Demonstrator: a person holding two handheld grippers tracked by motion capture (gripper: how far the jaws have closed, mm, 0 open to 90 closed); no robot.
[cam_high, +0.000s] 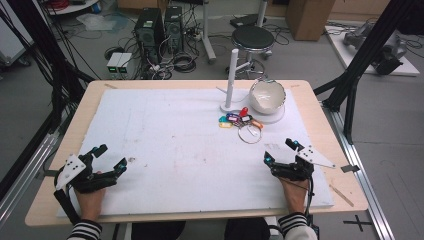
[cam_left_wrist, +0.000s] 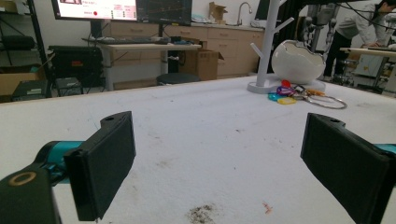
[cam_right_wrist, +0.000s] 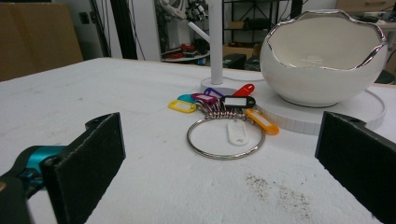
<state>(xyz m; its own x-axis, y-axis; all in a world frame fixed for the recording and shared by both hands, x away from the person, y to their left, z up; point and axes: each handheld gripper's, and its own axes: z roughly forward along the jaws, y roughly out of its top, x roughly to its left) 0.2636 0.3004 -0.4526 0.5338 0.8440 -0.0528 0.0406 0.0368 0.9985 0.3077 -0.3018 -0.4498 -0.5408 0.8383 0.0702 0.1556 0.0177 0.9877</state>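
Observation:
A metal key ring (cam_high: 249, 133) (cam_right_wrist: 226, 138) with several coloured tags (cam_high: 235, 120) (cam_right_wrist: 219, 105) lies on the white foam board (cam_high: 175, 150), just in front of a white egg-shaped bowl (cam_high: 267, 96) (cam_right_wrist: 322, 60) and a white peg stand (cam_high: 231, 80) (cam_left_wrist: 267, 46). My right gripper (cam_high: 280, 151) (cam_right_wrist: 224, 163) rests open on the board, a short way in front of the ring. My left gripper (cam_high: 111, 157) (cam_left_wrist: 224, 158) rests open at the board's near left, far from the ring (cam_left_wrist: 322, 100). Both hold nothing.
The bowl stands on a round white base (cam_right_wrist: 327, 116) joined to the peg stand. The board covers a wooden table (cam_high: 75, 125). Beyond the table stand a black stool (cam_high: 252, 37), computer towers (cam_high: 150, 30) and cables on the floor.

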